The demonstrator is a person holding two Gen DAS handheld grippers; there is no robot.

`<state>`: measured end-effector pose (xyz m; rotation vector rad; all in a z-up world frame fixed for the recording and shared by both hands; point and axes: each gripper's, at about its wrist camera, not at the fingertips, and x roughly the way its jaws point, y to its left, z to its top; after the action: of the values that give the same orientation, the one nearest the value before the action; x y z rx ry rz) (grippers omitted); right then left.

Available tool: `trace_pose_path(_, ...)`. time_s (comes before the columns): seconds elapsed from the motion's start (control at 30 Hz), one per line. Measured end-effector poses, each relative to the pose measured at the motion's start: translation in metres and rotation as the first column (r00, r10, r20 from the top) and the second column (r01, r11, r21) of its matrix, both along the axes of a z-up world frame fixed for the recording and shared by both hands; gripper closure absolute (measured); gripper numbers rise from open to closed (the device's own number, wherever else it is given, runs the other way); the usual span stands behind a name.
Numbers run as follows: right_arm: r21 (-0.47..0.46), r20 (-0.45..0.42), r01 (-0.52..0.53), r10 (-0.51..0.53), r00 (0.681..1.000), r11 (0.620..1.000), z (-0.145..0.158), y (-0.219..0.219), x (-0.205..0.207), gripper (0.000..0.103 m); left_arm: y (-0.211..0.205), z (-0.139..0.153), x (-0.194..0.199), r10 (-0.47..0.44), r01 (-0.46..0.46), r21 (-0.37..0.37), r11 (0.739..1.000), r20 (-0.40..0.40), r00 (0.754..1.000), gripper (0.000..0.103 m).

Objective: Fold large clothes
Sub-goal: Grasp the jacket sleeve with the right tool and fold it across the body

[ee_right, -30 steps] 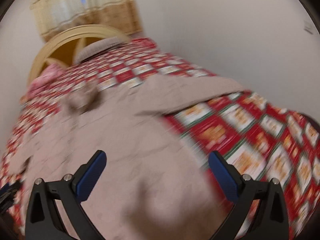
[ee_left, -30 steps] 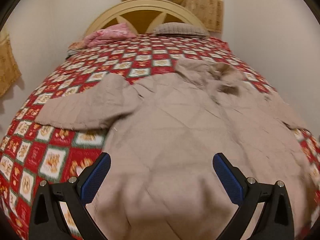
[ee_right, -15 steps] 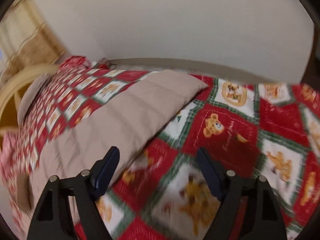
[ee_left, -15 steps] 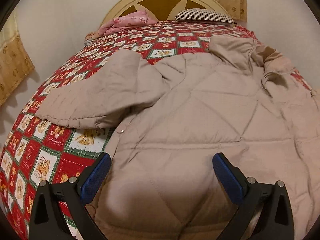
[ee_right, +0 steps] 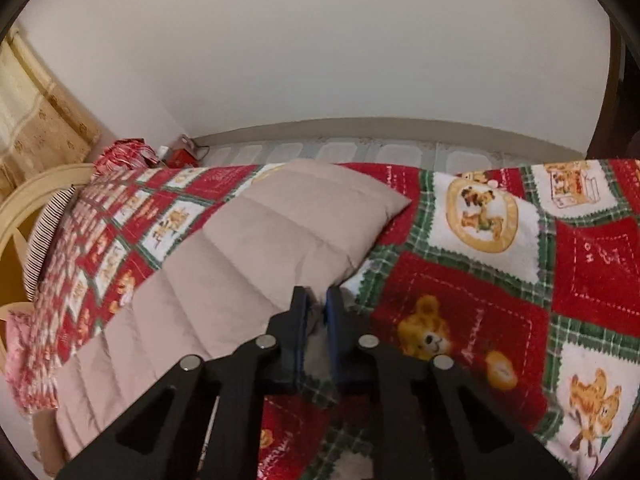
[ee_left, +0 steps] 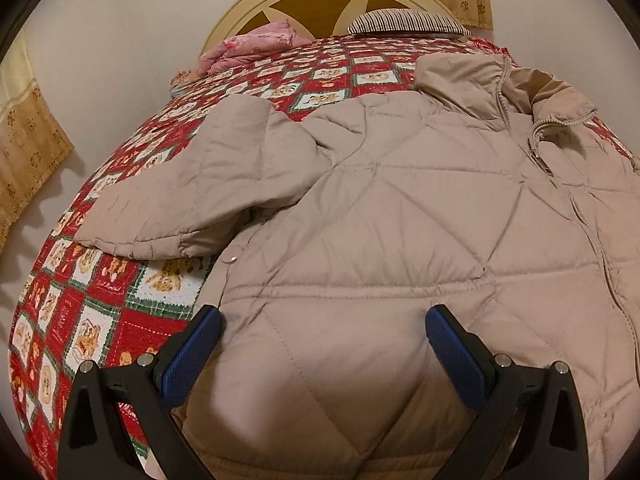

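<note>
A beige quilted jacket [ee_left: 392,248] lies spread, front up, on the bed. Its left sleeve [ee_left: 192,196] lies out to the left and its collar and zip [ee_left: 532,128] are at the far right. My left gripper [ee_left: 322,340] is open, low over the jacket's lower part, with fabric bulging between the blue pads [ee_left: 192,356]. In the right wrist view the jacket's other sleeve [ee_right: 256,256] lies across the bedspread. My right gripper [ee_right: 318,308] is shut on the near edge of that sleeve by its cuff.
A red, white and green bear-pattern bedspread [ee_left: 92,304] [ee_right: 500,280] covers the bed. A cream headboard [ee_left: 332,0], a pink bundle [ee_left: 252,46] and a striped pillow [ee_left: 404,24] are at the far end. A wall and tiled floor [ee_right: 360,152] lie beyond the bed's right edge.
My left gripper has moved lower and closer to the jacket. My right gripper has swung right to the sleeve and gone from open to shut on its edge.
</note>
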<state>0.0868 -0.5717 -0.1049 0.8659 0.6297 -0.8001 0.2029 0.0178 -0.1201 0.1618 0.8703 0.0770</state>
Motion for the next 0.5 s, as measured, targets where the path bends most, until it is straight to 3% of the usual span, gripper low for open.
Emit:
trace_pose_path(0.13, -0.148, 0.044, -0.046, 0.053, 0.998, 0.988, 0.039, 0.022, -0.008, 0.095, 0.000, 0.000, 0.000, -0.001, 0.001, -0.009, 1.000, -0.003, 1.000, 0.001)
trace_pose_path(0.23, -0.278, 0.062, -0.121, 0.143, 0.988, 0.953, 0.075, 0.053, -0.007, 0.095, 0.001, -0.001, 0.000, -0.001, 0.001, -0.017, 1.000, -0.004, 1.000, 0.001)
trace_pose_path(0.4, -0.482, 0.041, -0.276, 0.336, 0.941, 0.832, 0.126, 0.135, 0.005, 0.095, 0.002, 0.000, 0.000, -0.002, 0.001, -0.029, 1.000, -0.005, 1.000, 0.001)
trace_pose_path(0.5, -0.553, 0.024, -0.388, 0.479, 0.877, 0.737, 0.147, 0.197, 0.013, 0.095, 0.004, 0.000, 0.001, -0.001, 0.001, -0.042, 0.999, -0.006, 1.000, 0.001)
